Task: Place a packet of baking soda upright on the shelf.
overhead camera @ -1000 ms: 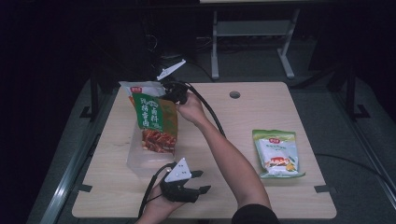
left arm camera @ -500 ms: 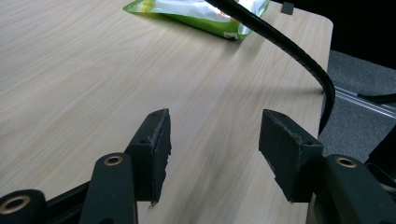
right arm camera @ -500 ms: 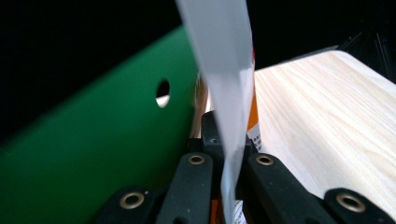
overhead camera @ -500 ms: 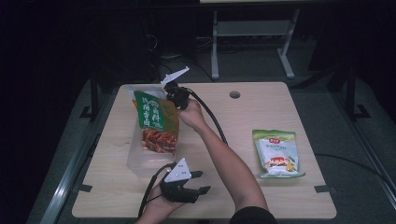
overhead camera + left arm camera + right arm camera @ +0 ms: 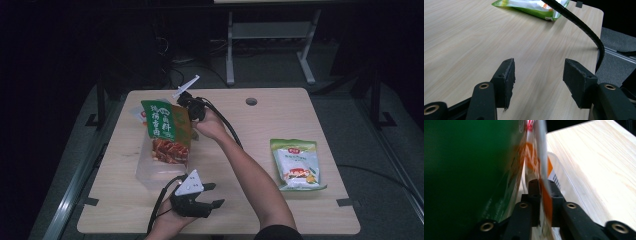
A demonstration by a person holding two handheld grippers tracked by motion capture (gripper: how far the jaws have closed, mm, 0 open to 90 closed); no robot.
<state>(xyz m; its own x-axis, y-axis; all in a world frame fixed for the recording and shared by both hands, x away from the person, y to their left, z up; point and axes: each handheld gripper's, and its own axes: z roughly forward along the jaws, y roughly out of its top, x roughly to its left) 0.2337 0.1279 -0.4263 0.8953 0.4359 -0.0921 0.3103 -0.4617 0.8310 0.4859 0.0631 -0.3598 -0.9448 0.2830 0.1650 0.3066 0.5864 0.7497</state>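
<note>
In the high view, the green snack bag stood upright in the clear plastic bin, left of the frame centre. The right gripper pinched the bag's edge near the top; its jaws had just been opening a little, but the film was between the pads and touched them. The left gripper rested at the bottom of the frame, jaws apart and with nothing in them. The bag looked light, soft and slippery, and its contents could break. I think the flat sealed edge was the best place to hold. A second bag lay at the right.
</note>
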